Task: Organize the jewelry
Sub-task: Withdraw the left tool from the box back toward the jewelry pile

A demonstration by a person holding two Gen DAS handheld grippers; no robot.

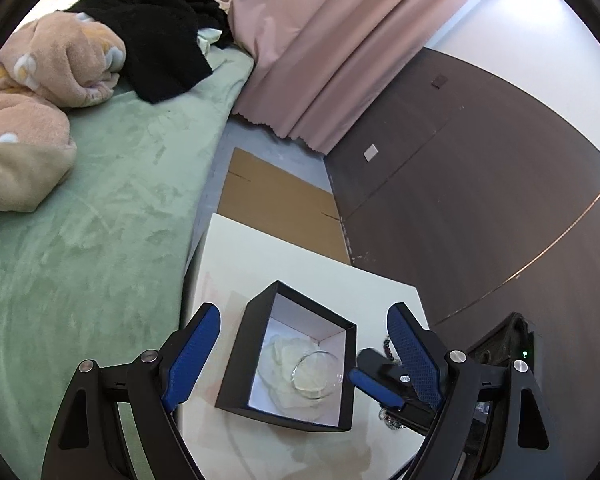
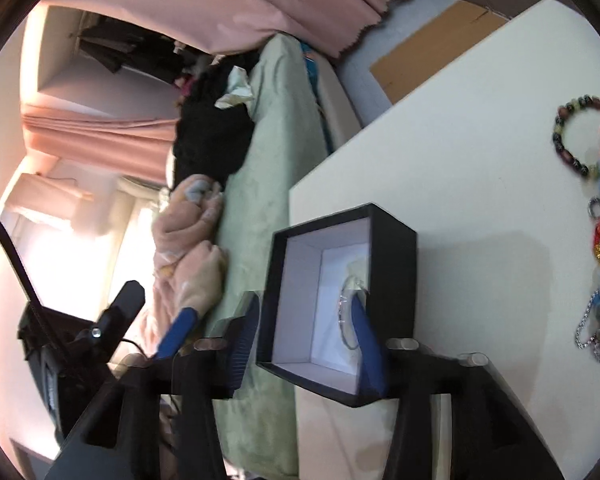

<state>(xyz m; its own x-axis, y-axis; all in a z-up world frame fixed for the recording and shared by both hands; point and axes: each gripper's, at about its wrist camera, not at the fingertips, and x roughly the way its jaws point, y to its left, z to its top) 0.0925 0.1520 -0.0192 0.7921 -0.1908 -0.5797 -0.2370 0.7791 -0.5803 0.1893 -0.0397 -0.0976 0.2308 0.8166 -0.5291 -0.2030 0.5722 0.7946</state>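
Left wrist view: my left tongs stand spread wide around the open black square box with a white lining, pressing nothing, I judge to steady it on the white surface. A clear glass-like bangle lies inside.

Right wrist view: my right tongs are parted, one blue finger inside the box beside the bangle, pinching nothing. A dark beaded bracelet waits well apart. No writing is readable.
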